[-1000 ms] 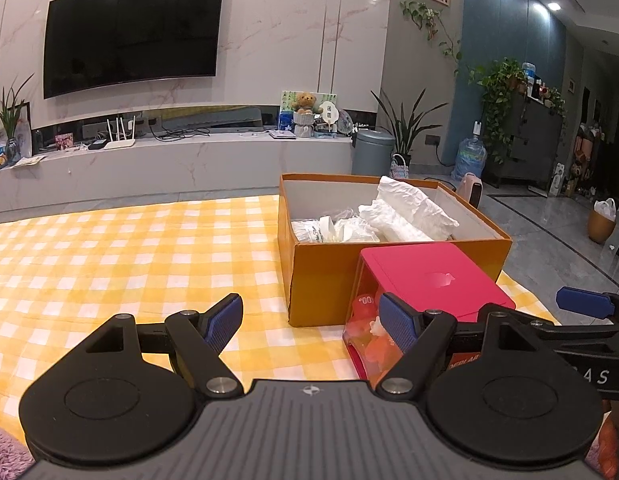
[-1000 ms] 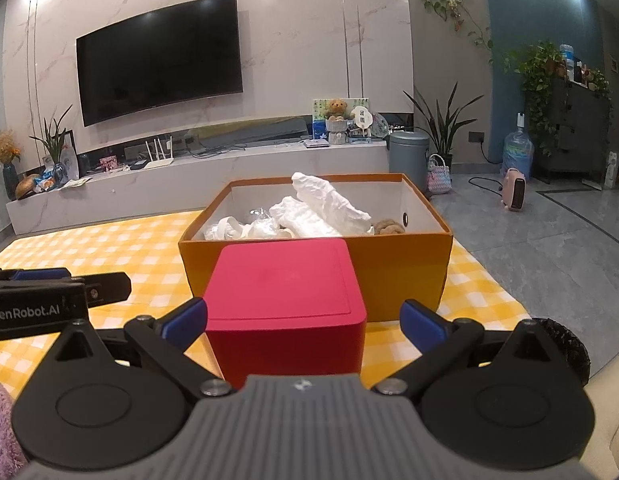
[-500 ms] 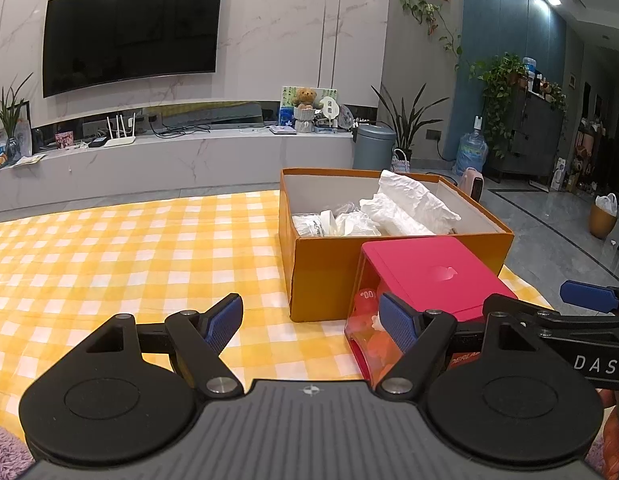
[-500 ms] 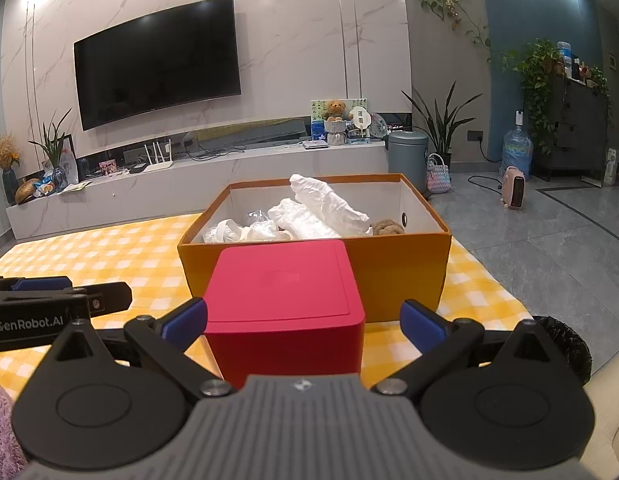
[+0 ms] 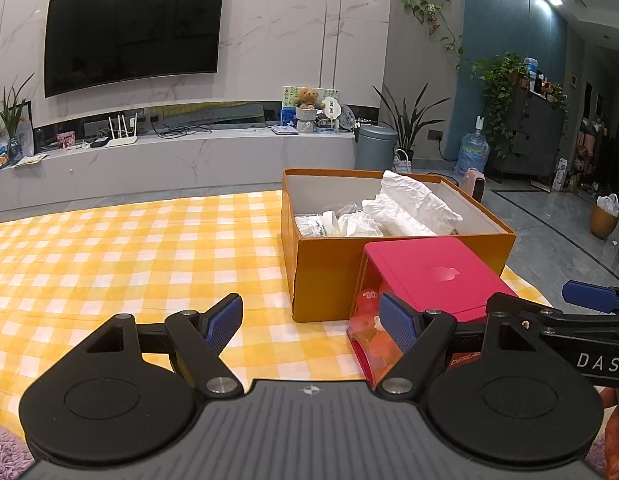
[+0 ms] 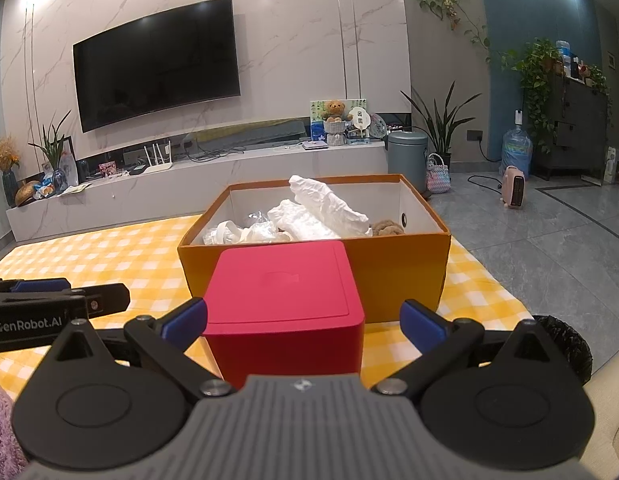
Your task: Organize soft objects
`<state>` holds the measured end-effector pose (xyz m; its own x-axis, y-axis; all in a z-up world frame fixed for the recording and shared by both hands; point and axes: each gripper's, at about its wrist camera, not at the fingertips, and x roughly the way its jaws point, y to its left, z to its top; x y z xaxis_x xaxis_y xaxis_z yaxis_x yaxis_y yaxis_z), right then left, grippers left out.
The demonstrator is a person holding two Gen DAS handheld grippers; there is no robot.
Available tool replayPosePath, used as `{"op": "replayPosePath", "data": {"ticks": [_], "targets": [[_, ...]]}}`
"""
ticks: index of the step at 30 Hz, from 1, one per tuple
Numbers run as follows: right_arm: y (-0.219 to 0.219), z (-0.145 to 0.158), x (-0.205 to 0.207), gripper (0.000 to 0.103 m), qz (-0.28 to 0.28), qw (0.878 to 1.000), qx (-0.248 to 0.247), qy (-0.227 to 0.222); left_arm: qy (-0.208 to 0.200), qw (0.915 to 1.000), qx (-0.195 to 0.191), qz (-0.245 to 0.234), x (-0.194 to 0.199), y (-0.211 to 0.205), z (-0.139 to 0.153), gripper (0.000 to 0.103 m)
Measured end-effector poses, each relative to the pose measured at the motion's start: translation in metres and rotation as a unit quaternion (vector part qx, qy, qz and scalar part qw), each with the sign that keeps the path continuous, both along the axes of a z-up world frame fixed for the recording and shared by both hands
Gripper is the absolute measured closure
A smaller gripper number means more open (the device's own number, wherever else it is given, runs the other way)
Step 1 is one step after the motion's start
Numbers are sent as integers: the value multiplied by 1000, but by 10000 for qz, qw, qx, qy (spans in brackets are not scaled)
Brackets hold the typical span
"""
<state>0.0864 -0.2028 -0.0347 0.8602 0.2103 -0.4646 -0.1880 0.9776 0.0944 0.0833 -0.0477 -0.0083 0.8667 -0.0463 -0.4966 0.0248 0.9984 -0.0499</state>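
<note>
The soft objects [image 6: 309, 216], crumpled white wrapped bundles together with a small brown plush [image 6: 387, 227] at the right end, are seen lying loose inside the open orange box [image 6: 393, 276], which stands on the yellow checked cloth [image 5: 121, 252] at the far right of the table. They are judged to be light, limp and easily crushed, with crinkly film-like wrapping that may slide between pads, so a hold across the thick middle of a bundle, rather than on a loose corner, would probably be safest. Just in front of the orange box, on its near side, a red-lidded box [image 6: 285, 292] is placed; in the left wrist view its near wall is seen to be clear, and pale pink and white items can be made out inside, though what they are cannot be told through the plastic. The right gripper [image 6: 303, 320] is held low and level, pointed straight at the red-lidded box, with its blue pads spread wide to either side of the lid and nothing gripped; whether the left pad touches the box cannot be settled from this angle. The left gripper [image 5: 309, 322] is held level just to the left, over bare cloth, its fingers likewise wide apart and empty, its right pad lying in front of the clear wall.
</note>
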Motion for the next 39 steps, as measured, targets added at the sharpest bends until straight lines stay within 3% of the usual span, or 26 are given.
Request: {"op": "replayPosePath", "data": {"ticks": [39], "targets": [[4, 3, 0, 3, 6, 10000, 49, -21, -29, 9997, 209, 139, -1, -1, 4, 12]]}}
